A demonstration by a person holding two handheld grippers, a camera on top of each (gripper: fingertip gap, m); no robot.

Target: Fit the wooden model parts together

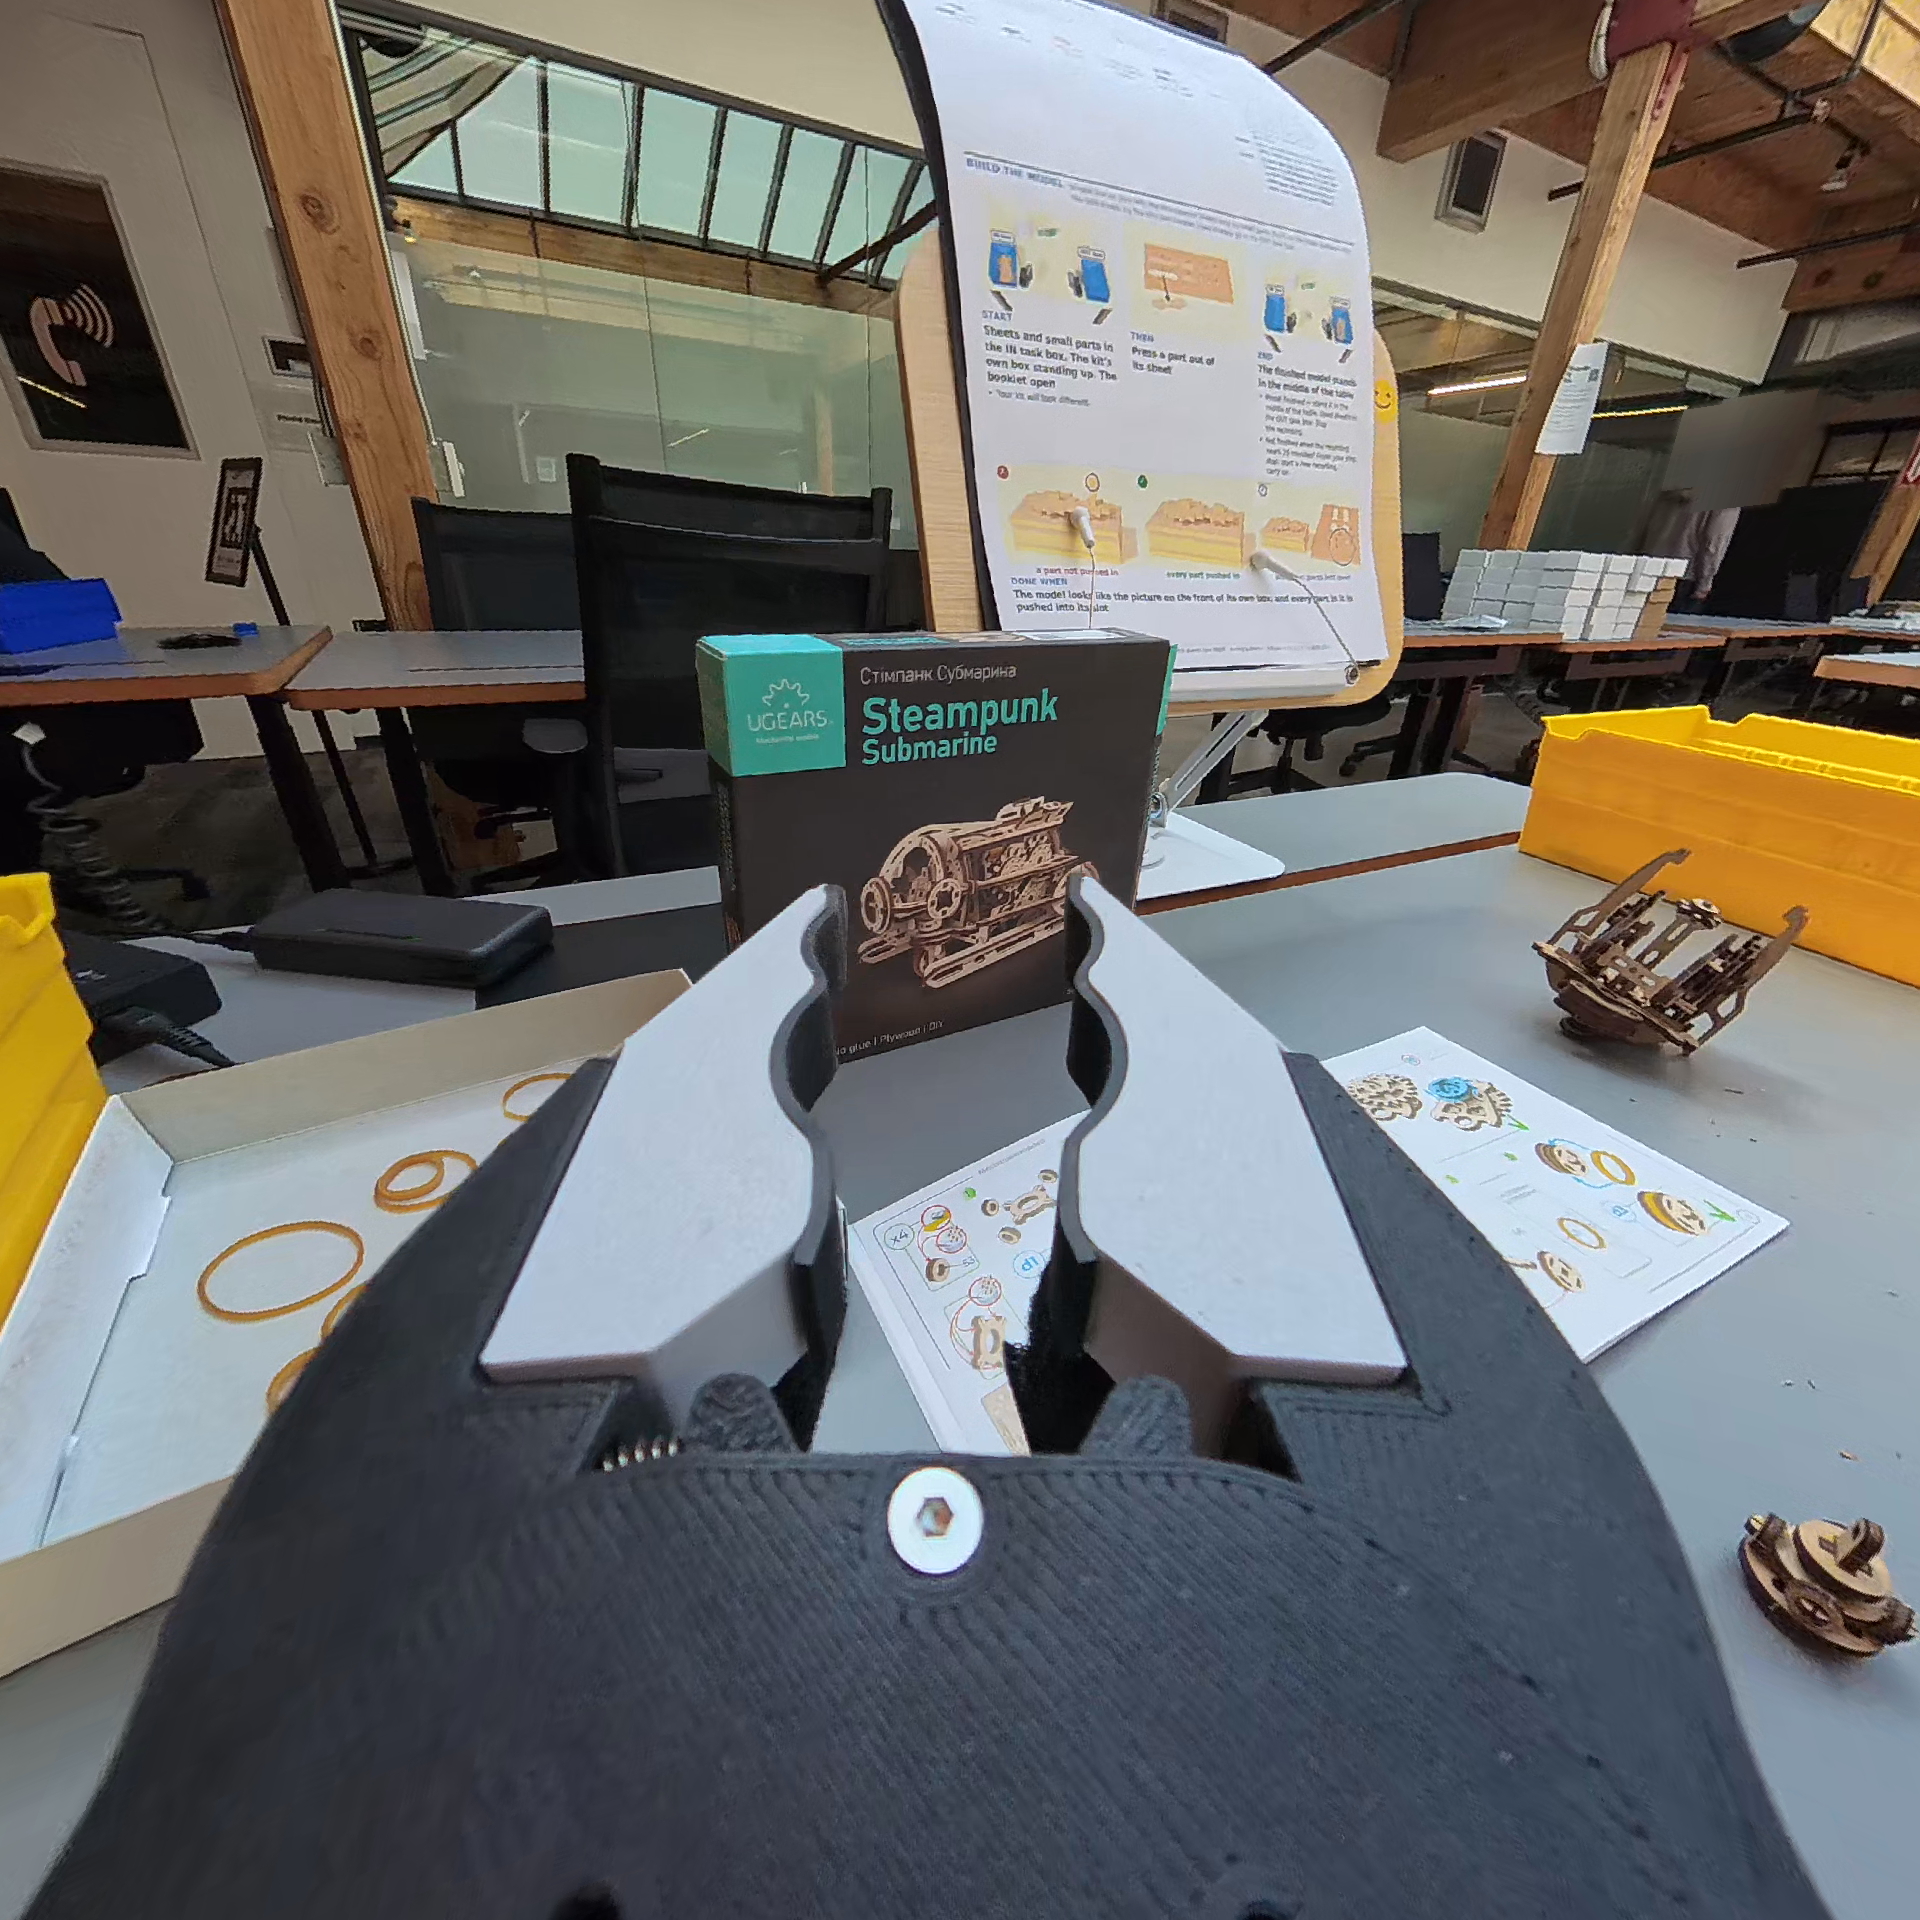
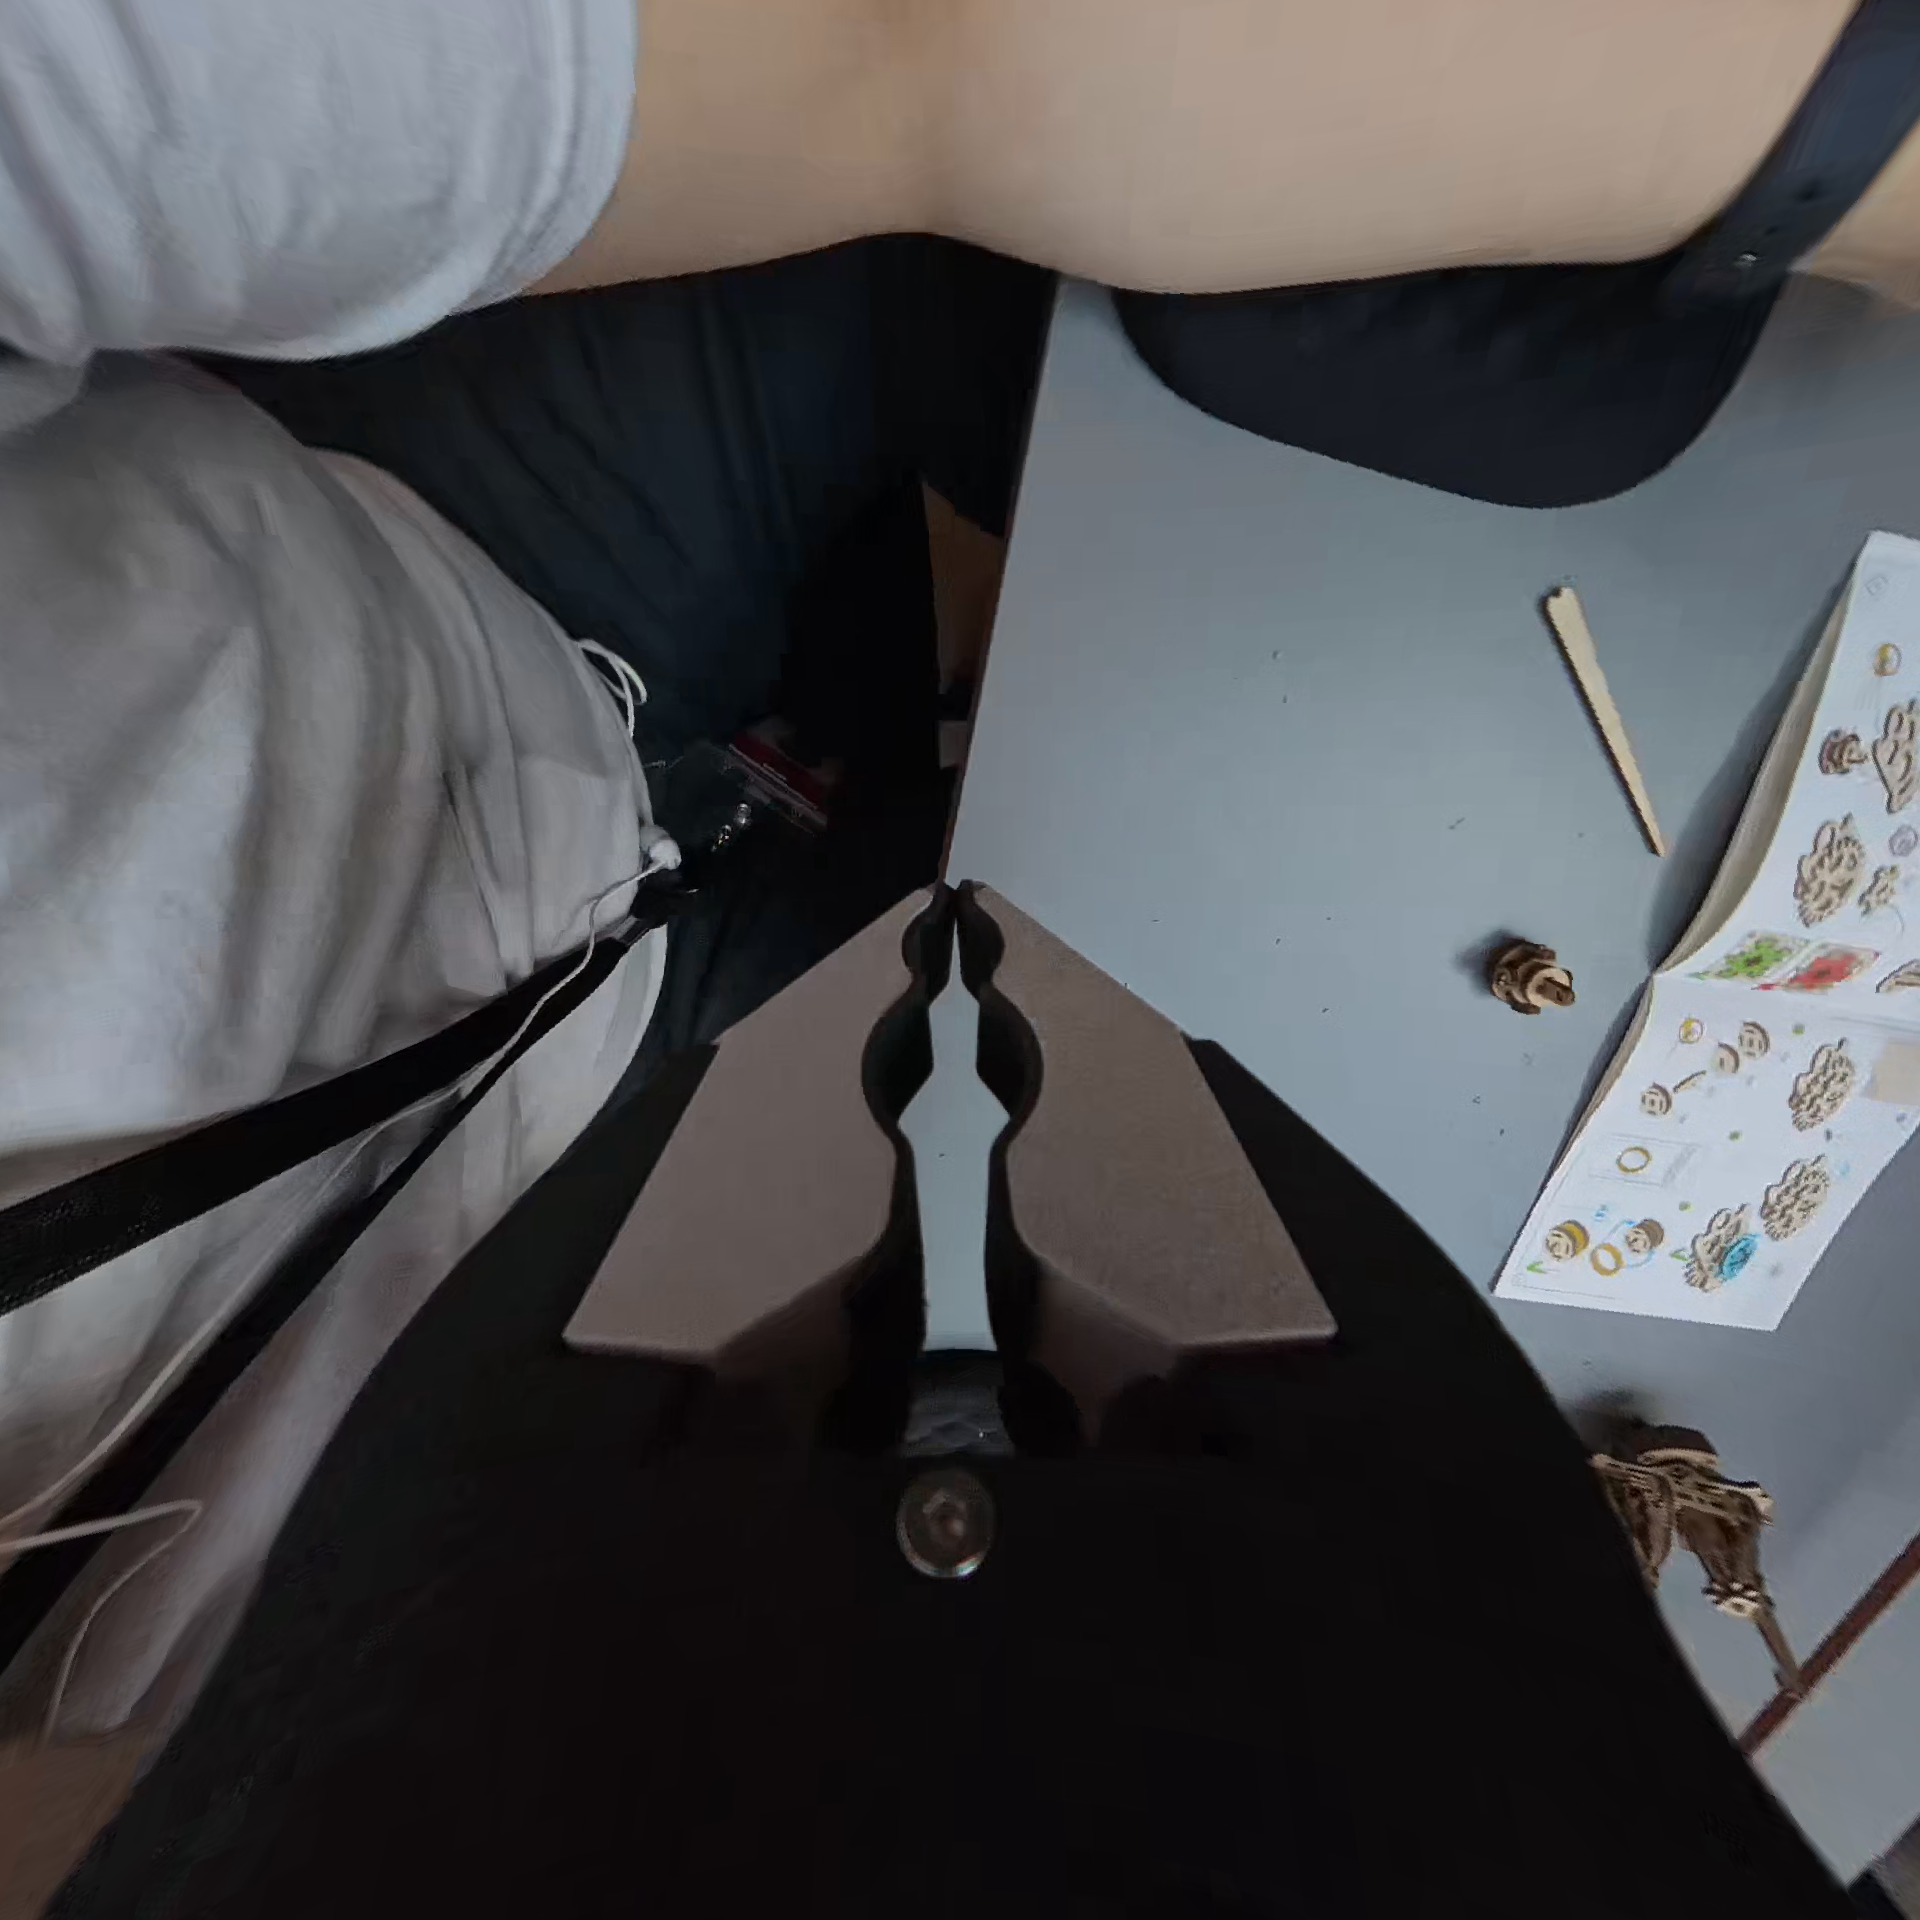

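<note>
The left gripper (image 1: pixel 951 914) hangs above the grey worktop (image 1: pixel 1455 997) with its pale grey fingers (image 1: pixel 717 1091) spread wide and nothing between them, aimed at the dark upright kit box (image 1: pixel 925 821) with a teal corner panel. Below and just beyond it lies the open white instruction booklet (image 1: pixel 1538 1195), and to its left sits a shallow white cardboard tray (image 1: pixel 125 1299) strewn with tan rubber bands (image 1: pixel 281 1268). The wooden model parts are all to the right and well apart from either gripper: a dark brown slotted plywood frame with curved arms (image 1: pixel 1662 966) stands near the yellow plastic bin (image 1: pixel 1745 821), and a small round wooden gear assembly (image 1: pixel 1823 1584) rests closer in. The right gripper (image 2: pixel 954 894) is turned away from the work, out past the worktop edge toward the person's pale clothing (image 2: pixel 260 779), its fingers pressed together at the tips and holding nothing. In its view a small wooden gear piece (image 2: pixel 1532 975) and a thin pointed wooden stick (image 2: pixel 1600 717) lie on the worktop beside the booklet. Judging from this, no fitting is under way; it looks like a pause between steps. The next move would call for swinging the right gripper back over the worktop, opening it, and picking up one part while the left steadies its mate.
</note>
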